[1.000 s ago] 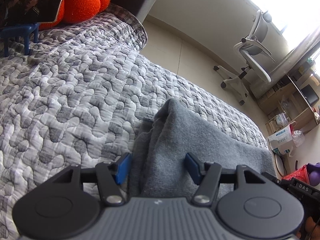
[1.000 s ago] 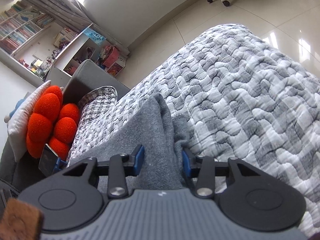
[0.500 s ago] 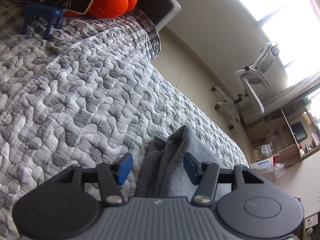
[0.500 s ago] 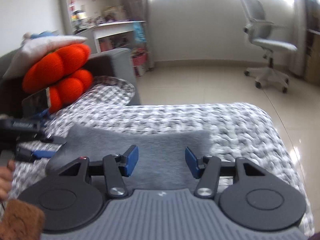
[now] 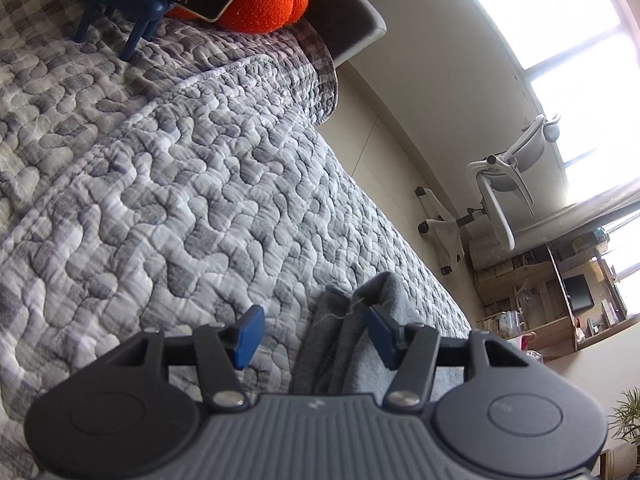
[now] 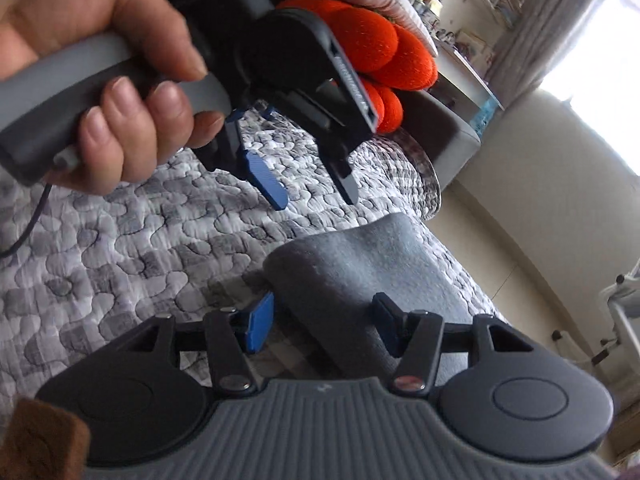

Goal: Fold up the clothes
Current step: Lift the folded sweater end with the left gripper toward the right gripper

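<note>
A grey cloth point(image 6: 360, 264) lies folded on the quilted bed point(image 6: 120, 264); its bunched corner point(image 5: 352, 344) shows low in the left wrist view. My left gripper point(image 5: 314, 335) hovers over that corner, and its jaws are opening without the blue pads point(image 5: 249, 336) pressing on the fabric. From the right wrist view the left gripper point(image 6: 308, 190) hangs above the cloth's far end, held by a hand point(image 6: 120, 80), nothing between its fingers. My right gripper point(image 6: 323, 328) is over the cloth's near end. Its jaws are opening, the cloth lies between the pads, and they do not pinch it.
An orange cushion point(image 6: 372, 48) and a phone on a blue stand point(image 5: 120, 12) sit at the head of the bed. The bed's edge point(image 5: 400, 248) drops to a tiled floor with a white office chair point(image 5: 496, 200). Shelves point(image 5: 540, 292) line the wall.
The right gripper has rolled and swung across the bed, and its jaws have widened off the cloth. The left gripper has drawn back to the cloth's corner. The cloth now lies flat.
</note>
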### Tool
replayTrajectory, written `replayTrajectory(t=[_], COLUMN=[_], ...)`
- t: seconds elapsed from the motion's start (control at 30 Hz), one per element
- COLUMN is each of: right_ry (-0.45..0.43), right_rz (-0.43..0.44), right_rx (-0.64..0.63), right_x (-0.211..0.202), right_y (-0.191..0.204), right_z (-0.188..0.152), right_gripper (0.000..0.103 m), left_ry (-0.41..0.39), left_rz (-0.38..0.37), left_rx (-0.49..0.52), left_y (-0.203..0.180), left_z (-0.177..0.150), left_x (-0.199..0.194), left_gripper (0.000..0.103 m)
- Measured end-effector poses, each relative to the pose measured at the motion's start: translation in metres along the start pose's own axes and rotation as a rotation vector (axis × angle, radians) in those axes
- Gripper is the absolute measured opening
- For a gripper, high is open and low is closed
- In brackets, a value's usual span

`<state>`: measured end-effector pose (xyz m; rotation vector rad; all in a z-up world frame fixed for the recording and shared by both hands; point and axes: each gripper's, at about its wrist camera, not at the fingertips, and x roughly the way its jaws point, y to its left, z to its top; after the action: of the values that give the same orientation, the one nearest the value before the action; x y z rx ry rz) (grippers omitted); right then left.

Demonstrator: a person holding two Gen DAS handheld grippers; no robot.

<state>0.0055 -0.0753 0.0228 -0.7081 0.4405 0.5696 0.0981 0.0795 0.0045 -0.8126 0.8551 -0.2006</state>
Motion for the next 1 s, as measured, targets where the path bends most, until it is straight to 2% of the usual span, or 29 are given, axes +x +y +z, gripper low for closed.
replayTrajectory(t=[0.13, 0.17, 0.23, 0.33, 0.6, 0.7, 0.87, 0.97, 1.0], right_ry=[0.021, 0.027, 0.026, 0.006, -0.032, -0.042, -0.044, -0.042, -0.04], right_rz=[-0.038, -0.047, -0.055, -0.046, -0.042, -0.041, -0.034, -0.026, -0.022], right_rx=[-0.08, -0.087, -0.063, 0.015, 0.116, 0.134, 0.147, 0.153, 0.157], right_x=[0.013, 0.015, 0.017, 0.011, 0.001, -0.004, -0.004, -0.005, -0.005], right_y=[0.011, 0.01, 0.005, -0.01, -0.025, -0.023, -0.024, -0.023, -0.023], right_z=[0.001, 0.001, 0.002, 0.005, 0.012, 0.013, 0.013, 0.012, 0.011], right_gripper=[0.06, 0.057, 0.037, 0.024, 0.021, 0.02, 0.02, 0.02, 0.02], left_ry=[0.036, 0.044, 0.061, 0.096, 0.133, 0.153, 0.166, 0.158, 0.149], left_rz=[-0.048, -0.061, -0.089, -0.125, -0.161, -0.175, -0.185, -0.156, -0.133], left_rx=[-0.011, -0.017, -0.035, -0.061, -0.106, -0.125, -0.088, -0.031, -0.002], left_y=[0.0, 0.0, 0.001, 0.003, 0.007, 0.007, -0.007, -0.017, -0.02], left_z=[-0.004, -0.005, -0.006, -0.01, -0.018, -0.021, -0.022, -0.024, -0.024], left_x=[0.002, 0.003, 0.005, 0.009, 0.017, 0.026, 0.041, 0.047, 0.049], left_gripper=[0.062, 0.062, 0.066, 0.069, 0.078, 0.078, 0.078, 0.072, 0.061])
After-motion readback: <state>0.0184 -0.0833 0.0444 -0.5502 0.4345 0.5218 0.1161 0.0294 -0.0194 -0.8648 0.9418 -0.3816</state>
